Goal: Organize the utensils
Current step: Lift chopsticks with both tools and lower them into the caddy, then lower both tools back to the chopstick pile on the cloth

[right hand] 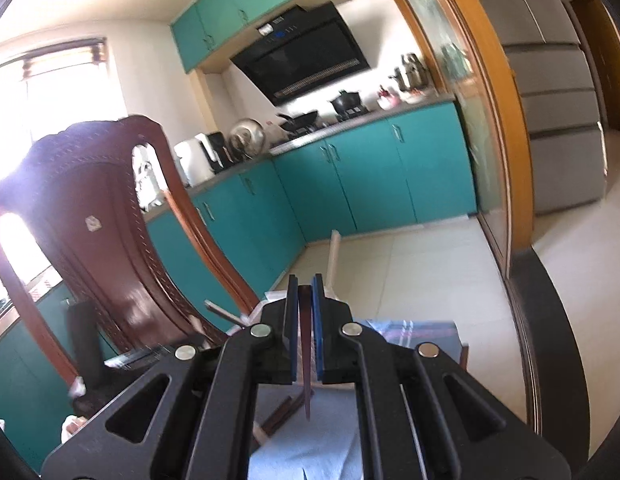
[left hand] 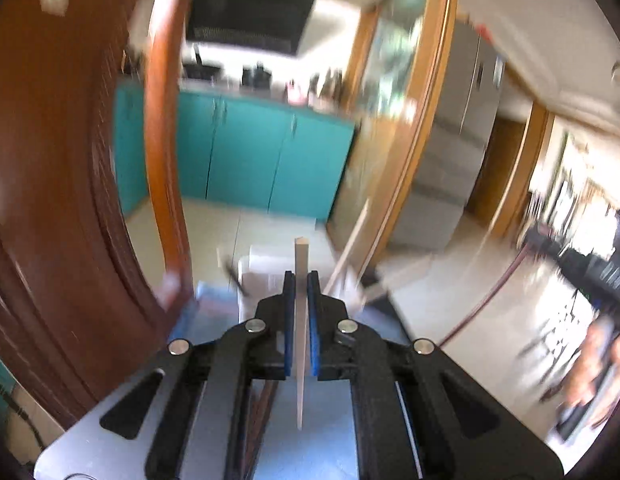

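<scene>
Step in hand: carrying. Each tool holds one utensil lifted clear of the tabletop (right hand: 334, 440), which is covered by a pale blue cloth.
Left tool (left hand: 301, 280): pinching a pale chopstick (left hand: 301, 320), which runs straight up the middle of the view from 6 o'clock to 12 o'clock between the blue pads.
Right tool (right hand: 305, 283): pinching a dark chopstick (right hand: 307, 360), thin end pointing back toward 6 o'clock.
Still on the tabletop: a few dark sticks (right hand: 282, 412) lying on the cloth at about 7 o'clock below the right tool (number unclear).
Destination, judged: a pale container (left hand: 266, 268) just beyond the left tool's tips, with other sticks leaning out of it at 10 and 1 o'clock.
Next move, judged: bring each tip over the container's opening, tilt the stick downward, then spread the pads so it drops in with the others.
Hard to make out: the left view is heavily smeared; the container's rim and contents are indistinct.
Cut off: the container is mostly hidden behind the tool in both views.
Background: a brown chair (right hand: 110, 220) at 9 o'clock, teal cabinets (right hand: 370, 176) beyond.
</scene>
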A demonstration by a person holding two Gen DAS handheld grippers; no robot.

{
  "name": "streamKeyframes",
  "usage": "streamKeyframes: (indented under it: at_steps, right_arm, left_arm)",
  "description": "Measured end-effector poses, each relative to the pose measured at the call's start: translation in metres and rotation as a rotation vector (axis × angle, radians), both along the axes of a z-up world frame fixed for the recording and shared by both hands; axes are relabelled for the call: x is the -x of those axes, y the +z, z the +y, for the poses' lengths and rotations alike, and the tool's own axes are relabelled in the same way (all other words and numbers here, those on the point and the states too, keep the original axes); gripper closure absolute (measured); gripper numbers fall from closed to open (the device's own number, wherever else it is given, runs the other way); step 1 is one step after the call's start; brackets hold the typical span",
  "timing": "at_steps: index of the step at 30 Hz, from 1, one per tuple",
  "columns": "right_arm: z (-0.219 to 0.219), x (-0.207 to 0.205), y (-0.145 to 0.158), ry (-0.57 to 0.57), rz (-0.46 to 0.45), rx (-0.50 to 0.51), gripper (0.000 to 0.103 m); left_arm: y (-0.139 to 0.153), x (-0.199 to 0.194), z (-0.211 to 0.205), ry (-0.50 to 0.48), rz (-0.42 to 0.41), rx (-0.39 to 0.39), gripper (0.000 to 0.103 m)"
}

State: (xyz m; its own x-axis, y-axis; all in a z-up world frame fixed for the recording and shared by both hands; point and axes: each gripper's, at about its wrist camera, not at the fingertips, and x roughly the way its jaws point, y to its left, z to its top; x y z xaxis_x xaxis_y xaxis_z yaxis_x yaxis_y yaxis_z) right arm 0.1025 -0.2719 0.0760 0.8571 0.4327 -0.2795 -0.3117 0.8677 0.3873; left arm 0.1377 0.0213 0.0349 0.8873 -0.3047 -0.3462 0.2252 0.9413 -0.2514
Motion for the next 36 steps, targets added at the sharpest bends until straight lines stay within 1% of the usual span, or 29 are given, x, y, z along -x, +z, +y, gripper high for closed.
streamKeyframes:
  at_steps: [1, 3, 6, 8, 10, 11, 12, 15, 18, 19, 20, 22, 25, 30, 33, 36]
  right_arm:
    - [0.002, -0.002, 0.008, 0.009, -0.022, -0.007, 0.096]
    - [0.004, -0.006, 0.020, 0.017, -0.056, -0.012, 0.096]
    - [0.012, -0.017, 0.037, 0.016, -0.094, -0.005, 0.096]
    - [0.018, -0.026, 0.047, 0.025, -0.111, 0.000, 0.096]
    - [0.026, -0.042, 0.055, 0.036, -0.112, 0.009, 0.096]
    - [0.030, -0.049, 0.058, 0.038, -0.109, 0.015, 0.096]
    - [0.034, -0.057, 0.061, 0.037, -0.106, 0.020, 0.096]
    - [0.044, -0.075, 0.068, 0.018, -0.115, 0.026, 0.096]
    - [0.049, -0.090, 0.074, -0.007, -0.144, 0.012, 0.096]
    - [0.051, -0.095, 0.073, -0.022, -0.154, 0.013, 0.096]
    - [0.055, -0.100, 0.071, -0.036, -0.160, 0.017, 0.096]
    - [0.057, -0.107, 0.061, -0.064, -0.172, 0.029, 0.096]
    - [0.061, -0.116, 0.043, -0.100, -0.152, 0.060, 0.096]
    - [0.066, -0.131, 0.010, -0.095, -0.074, 0.076, 0.096]
    - [0.070, -0.128, -0.003, -0.101, -0.063, 0.106, 0.096]
    - [0.073, -0.123, -0.010, -0.115, -0.059, 0.139, 0.096]
  left_arm:
    - [0.013, 0.002, 0.006, 0.013, -0.050, 0.025, 0.096]
    - [0.033, 0.014, 0.014, 0.043, -0.124, 0.070, 0.096]
    - [0.053, 0.022, 0.029, 0.082, -0.226, 0.144, 0.096]
    - [0.062, 0.020, 0.030, 0.124, -0.277, 0.156, 0.096]
    - [0.063, 0.012, 0.030, 0.155, -0.296, 0.149, 0.096]
    - [0.061, 0.013, 0.029, 0.163, -0.296, 0.155, 0.096]
    - [0.057, 0.005, 0.029, 0.171, -0.294, 0.162, 0.096]
    - [0.038, -0.021, 0.022, 0.198, -0.257, 0.143, 0.096]
    - [0.018, -0.052, 0.018, 0.208, -0.177, 0.116, 0.096]
    - [0.010, -0.062, 0.014, 0.195, -0.141, 0.099, 0.096]
    - [0.004, -0.070, 0.012, 0.193, -0.125, 0.085, 0.096]
    - [-0.009, -0.081, 0.001, 0.191, -0.087, 0.031, 0.096]
    - [-0.019, -0.088, -0.009, 0.168, -0.058, -0.002, 0.096]
    - [-0.027, -0.092, -0.019, 0.152, -0.047, -0.031, 0.096]
    - [-0.027, -0.090, -0.024, 0.157, -0.057, -0.050, 0.096]
    - [-0.020, -0.092, -0.031, 0.146, -0.067, -0.065, 0.095]
